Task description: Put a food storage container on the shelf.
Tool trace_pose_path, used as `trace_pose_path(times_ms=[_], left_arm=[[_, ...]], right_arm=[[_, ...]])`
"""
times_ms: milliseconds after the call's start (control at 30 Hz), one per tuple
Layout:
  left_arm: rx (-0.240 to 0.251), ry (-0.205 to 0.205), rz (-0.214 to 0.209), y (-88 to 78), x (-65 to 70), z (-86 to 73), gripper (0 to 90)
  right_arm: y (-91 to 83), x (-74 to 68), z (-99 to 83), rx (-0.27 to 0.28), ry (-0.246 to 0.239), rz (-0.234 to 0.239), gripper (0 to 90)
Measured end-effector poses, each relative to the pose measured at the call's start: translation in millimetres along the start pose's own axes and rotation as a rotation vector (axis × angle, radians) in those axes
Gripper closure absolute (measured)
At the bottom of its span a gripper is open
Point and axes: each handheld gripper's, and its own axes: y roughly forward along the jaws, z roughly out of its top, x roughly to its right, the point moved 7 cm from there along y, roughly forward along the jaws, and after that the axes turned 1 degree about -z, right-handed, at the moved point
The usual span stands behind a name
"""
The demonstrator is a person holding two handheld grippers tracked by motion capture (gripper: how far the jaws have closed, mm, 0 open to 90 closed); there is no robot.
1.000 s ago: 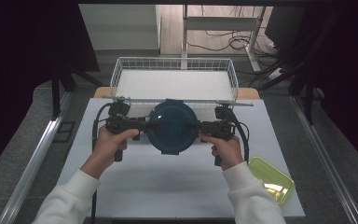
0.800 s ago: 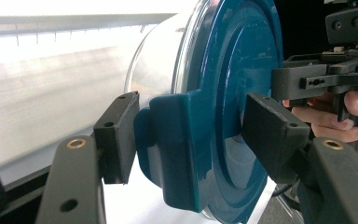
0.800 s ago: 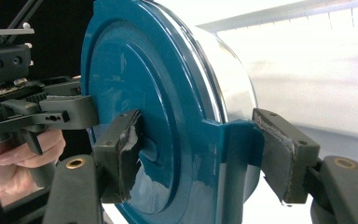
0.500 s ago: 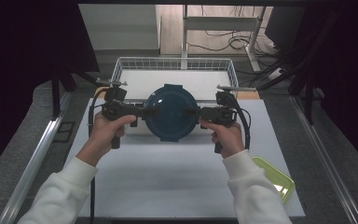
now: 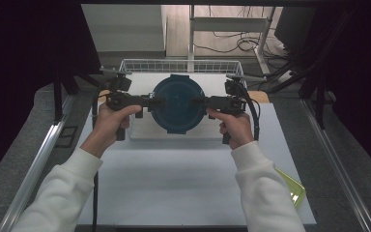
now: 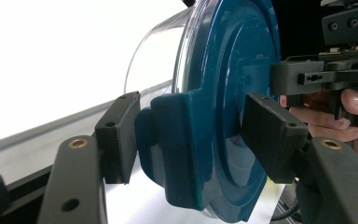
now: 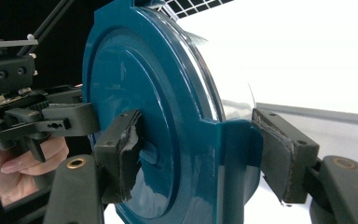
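Observation:
A round clear container with a dark teal lid [image 5: 178,104] hangs in the air between both grippers, over the front of the wire basket [image 5: 178,63]. My left gripper [image 5: 157,102] comes in from the left and is shut on the lid's side latch [image 6: 182,140], with one pad on each side of it. My right gripper [image 5: 199,102] is shut the same way on the opposite latch [image 7: 233,154]. In the gripper views the lid [image 7: 135,79] stands on edge, with the clear body behind it. Across the lid, each gripper view shows the other hand and its gripper.
The white table [image 5: 174,183] lies below the forearms. A yellow-green tray [image 5: 291,187] sits at its right front edge. Metal rails run along both sides of the table. Behind the basket are cables and a stand.
Both hands have lifted the container off the table and carried it away from the person, from the table's middle to over the basket's front rim.

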Motion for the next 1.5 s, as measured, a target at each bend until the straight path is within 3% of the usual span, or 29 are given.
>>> trace_pose_path(times_ms=[333,700,1000,1067,1500], left_arm=[[0.002,-0.007,-0.008,4.7,-6.5,11.5,39.0],[0.017,-0.013,-0.014,8.4,-15.2,37.2,39.1],[0.026,-0.023,-0.023,15.9,-30.6,53.7,39.1],[0.03,-0.025,-0.029,17.7,-34.0,56.2,39.0],[0.034,-0.077,-0.043,34.1,-53.6,63.8,38.7]], right_arm=[[3.6,4.1,13.5,-0.004,0.005,-0.006,35.4],[8.6,6.4,41.7,-0.003,0.007,-0.009,35.6],[19.6,14.3,60.2,0.002,0.033,-0.013,35.6],[21.1,14.5,63.3,0.011,0.016,-0.022,35.6],[35.3,30.0,77.5,0.005,0.058,-0.047,35.6]])
